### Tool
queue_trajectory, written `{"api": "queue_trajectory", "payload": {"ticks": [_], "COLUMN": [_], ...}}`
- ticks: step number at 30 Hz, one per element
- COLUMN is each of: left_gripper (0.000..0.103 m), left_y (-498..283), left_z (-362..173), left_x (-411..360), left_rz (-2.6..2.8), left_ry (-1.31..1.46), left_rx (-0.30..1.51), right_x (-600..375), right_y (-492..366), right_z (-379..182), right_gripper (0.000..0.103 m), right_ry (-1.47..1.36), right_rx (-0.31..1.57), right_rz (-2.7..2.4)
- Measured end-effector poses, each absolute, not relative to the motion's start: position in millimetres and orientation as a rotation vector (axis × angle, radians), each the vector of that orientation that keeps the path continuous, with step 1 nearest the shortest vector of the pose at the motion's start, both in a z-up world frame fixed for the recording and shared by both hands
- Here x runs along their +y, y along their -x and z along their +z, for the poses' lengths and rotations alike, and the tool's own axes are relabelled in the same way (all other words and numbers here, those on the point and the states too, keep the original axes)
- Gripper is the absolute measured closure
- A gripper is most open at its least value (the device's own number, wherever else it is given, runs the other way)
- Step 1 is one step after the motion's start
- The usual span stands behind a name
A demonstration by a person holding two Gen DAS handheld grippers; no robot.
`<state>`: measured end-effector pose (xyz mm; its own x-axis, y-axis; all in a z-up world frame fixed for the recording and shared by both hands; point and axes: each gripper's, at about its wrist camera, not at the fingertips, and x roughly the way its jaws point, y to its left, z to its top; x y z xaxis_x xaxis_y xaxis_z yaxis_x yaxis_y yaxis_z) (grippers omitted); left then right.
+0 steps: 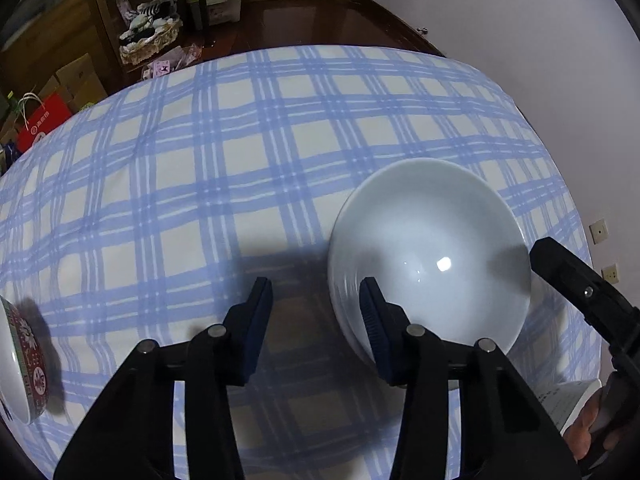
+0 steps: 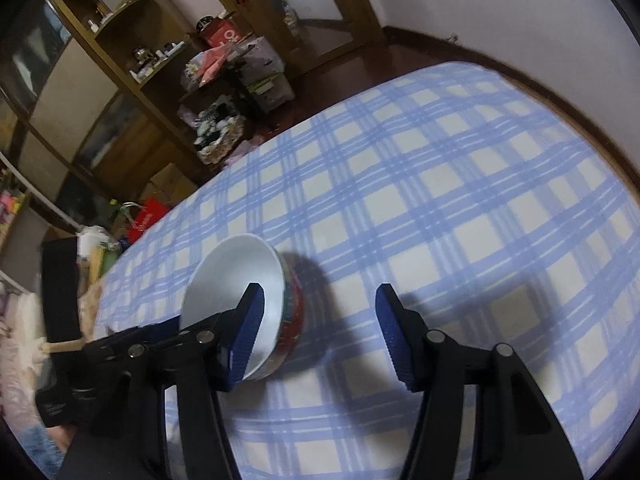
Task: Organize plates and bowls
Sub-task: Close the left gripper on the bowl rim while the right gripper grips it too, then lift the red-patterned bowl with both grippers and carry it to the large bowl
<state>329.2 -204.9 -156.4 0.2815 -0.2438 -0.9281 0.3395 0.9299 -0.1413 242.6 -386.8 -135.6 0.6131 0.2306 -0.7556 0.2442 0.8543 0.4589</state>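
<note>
Nothing stacked yet: pale bowl [image 1: 432, 256] and red-patterned bowl [image 2: 256, 304] sit apart on the checked cloth [image 1: 240, 184]. Left gripper [image 1: 316, 332] and right gripper [image 2: 320, 336] jaws both apart; each possibly straddles a rim, nothing clamped.

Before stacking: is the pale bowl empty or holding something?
Empty: the pale bowl sits upright, and its inside shows only bare glaze with a light glint.

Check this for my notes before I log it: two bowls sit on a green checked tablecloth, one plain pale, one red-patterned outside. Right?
Not quite: the tablecloth is blue and white checked, not green, as the left wrist view shows. The rest holds: the plain pale bowl and the red-patterned bowl both sit on it.
</note>
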Motion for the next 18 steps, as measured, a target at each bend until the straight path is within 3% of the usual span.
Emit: {"api": "queue_trajectory", "payload": {"ticks": [5,7,9,10,11,18], "left_gripper": [0.067,0.077,0.089,0.090,0.090,0.091], "left_y": [-330.9,-332.0,-330.6,-329.9,-327.5,-313.2], "left_z": [-155.8,-155.7,-156.2,-156.5,-155.3,-139.2], "left_x": [-206.9,-205.8,-206.5,-206.9,-207.8,-210.0], "left_rz": [-0.395,-0.407,-0.440,-0.438,-0.441,-0.442], "left_ry": [-0.095,-0.076,-0.051,-0.051,-0.054,-0.067], "left_rx": [1.220,1.236,1.257,1.256,1.250,1.219], "right_x": [-381.3,-376.0,-370.5,-369.7,-368.8,-366.1], "right_y": [-250.1,-254.2,-258.2,-258.8,-259.1,-248.7], "right_z": [-137.2,-139.3,-143.5,-145.1,-146.7,-142.2], "right_gripper": [0.041,0.041,0.053,0.075,0.088,0.094], "right_ry": [-0.580,-0.553,-0.543,-0.549,-0.562,-0.548], "right_rx": [0.939,0.963,0.986,0.996,1.000,1.013], "right_rz": [0.016,0.019,0.023,0.024,0.038,0.011]}}
